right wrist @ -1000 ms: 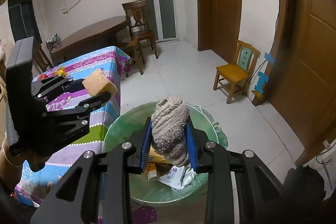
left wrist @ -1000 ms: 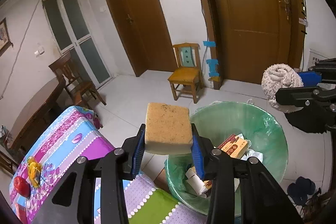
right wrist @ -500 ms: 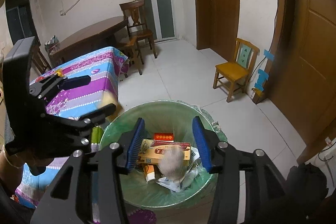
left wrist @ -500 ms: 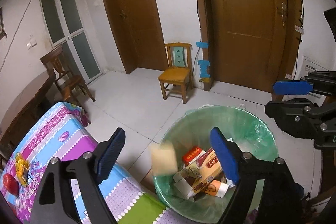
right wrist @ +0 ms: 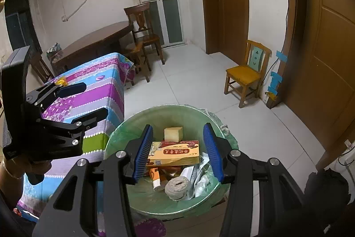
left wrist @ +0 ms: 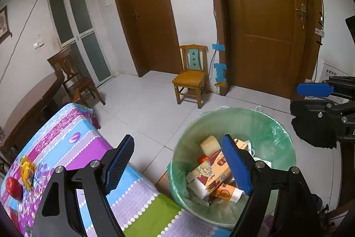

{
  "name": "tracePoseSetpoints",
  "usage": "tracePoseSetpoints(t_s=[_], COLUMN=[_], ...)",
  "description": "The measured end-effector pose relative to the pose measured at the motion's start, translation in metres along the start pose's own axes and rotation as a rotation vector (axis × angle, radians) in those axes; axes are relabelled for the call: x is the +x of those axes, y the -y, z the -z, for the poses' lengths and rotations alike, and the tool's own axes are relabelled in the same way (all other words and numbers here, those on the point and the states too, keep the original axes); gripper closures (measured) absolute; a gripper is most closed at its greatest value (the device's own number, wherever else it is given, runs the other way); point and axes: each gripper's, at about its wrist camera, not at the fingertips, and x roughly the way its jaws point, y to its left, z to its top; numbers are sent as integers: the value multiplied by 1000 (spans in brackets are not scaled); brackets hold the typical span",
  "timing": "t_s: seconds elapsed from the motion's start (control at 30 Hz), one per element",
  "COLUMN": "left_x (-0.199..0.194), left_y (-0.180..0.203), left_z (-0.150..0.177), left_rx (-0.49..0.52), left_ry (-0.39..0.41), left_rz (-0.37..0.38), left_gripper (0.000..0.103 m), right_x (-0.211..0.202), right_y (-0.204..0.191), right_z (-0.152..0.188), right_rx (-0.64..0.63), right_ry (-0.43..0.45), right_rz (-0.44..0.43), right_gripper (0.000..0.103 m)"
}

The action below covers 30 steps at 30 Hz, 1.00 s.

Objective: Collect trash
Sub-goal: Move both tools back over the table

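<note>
A bin lined with a green bag (left wrist: 244,110) (right wrist: 168,106) stands on the floor below both grippers. In it lie a yellow sponge (left wrist: 209,144) (right wrist: 173,134), a rolled beige knit cloth (right wrist: 177,187), a red-and-yellow carton (left wrist: 210,172) (right wrist: 175,153) and other packaging. My left gripper (left wrist: 177,138) hangs open over the bin's near-left rim with nothing between its blue pads. Directly above the bin, my right gripper (right wrist: 178,126) is open and empty too. In the left wrist view my right gripper's fingers (left wrist: 315,90) show at the right edge.
A table with a striped purple, blue and green cloth (left wrist: 66,137) (right wrist: 99,81) adjoins the bin on the left, with a red apple (left wrist: 13,188) and a yellow wrapper (left wrist: 26,170) on it. A small yellow chair (left wrist: 190,79) stands by the brown doors. A dark bundle (right wrist: 326,183) lies right of the bin.
Both grippers have opened. The sponge fell from the left one and the knit roll from the right one; both now lie in the bin.
</note>
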Motion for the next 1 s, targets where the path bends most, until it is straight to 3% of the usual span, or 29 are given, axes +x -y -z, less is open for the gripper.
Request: tracePoseSetpoints(t_s=[0.23,0.4,0.53,0.83,1.0], left_x=[-21,-45,-74,-173,-218], left_y=[-19,-62,-113,-245,-327], left_z=[38,84,128,240,293], left_rx=[-14,-125,-271,-620,-888], left_ry=[12,2,-24,-69,-76], left_rz=[-131,-243,-341,-569,-631], left_gripper=[21,21,21,21,21], right_x=[-15,-5,8,49,86], right_y=[-29,-67,-100,-193,-272], right_z=[12,22,23,10,4], right_rx=[-69,-105,-118,-254,-388], right_ry=[142,242,287,226,72], right_rz=[50,15,-74,-291,-495], right_gripper=[58,57,54,47,41])
